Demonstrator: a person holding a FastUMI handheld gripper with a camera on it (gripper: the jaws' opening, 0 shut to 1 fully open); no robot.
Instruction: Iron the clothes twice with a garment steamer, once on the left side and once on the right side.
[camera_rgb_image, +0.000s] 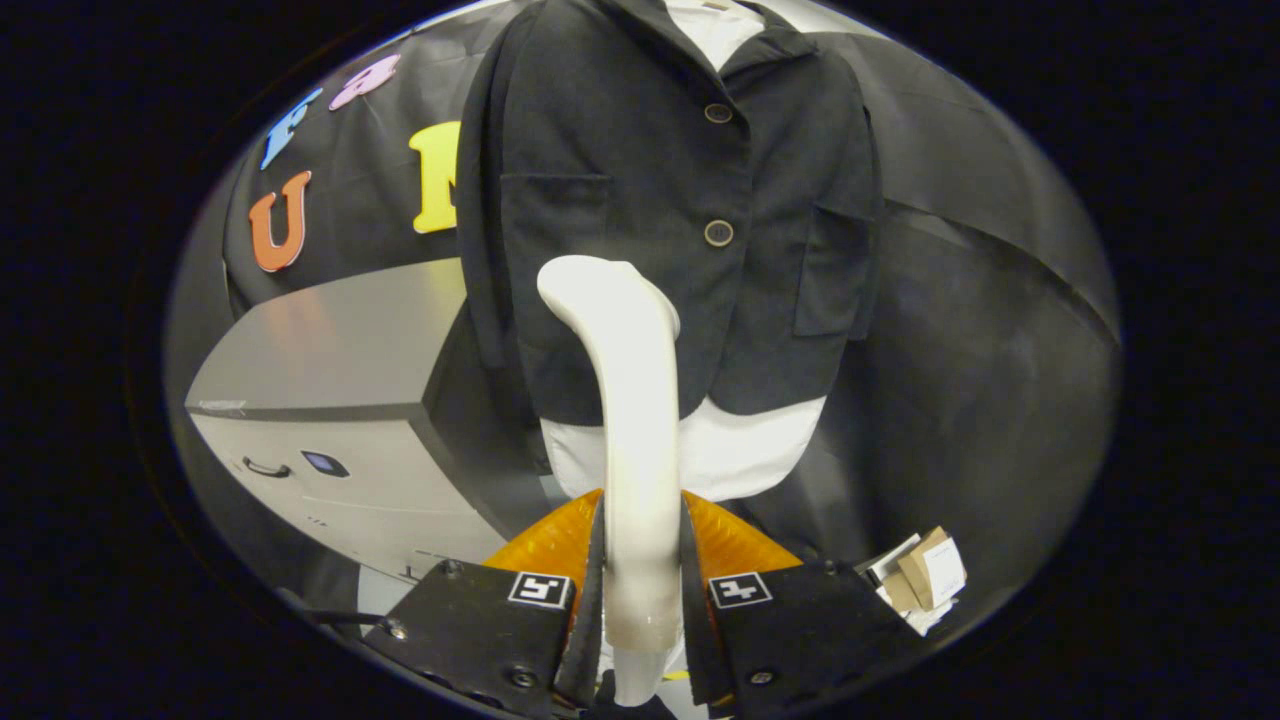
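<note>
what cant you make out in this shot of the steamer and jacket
- Gripper view: the garment steamer, clamped between the jaws of the gripper, faces away, so its steam face and any contact with the black jacket are hidden.
- The steamer hides the jacket's lower front.
- The jacket's collar is cut off.
- The cardboard bits are too small to identify.

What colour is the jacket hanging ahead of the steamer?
Black, over a white shirt; the gripper view shows the jacket just beyond the steamer.

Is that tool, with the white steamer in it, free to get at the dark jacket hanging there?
Probably yes. The tool is shut on the steamer, whose head rises just ahead of the jacket. Nothing sits between them; the grey cabinet stands off to one side.
</note>
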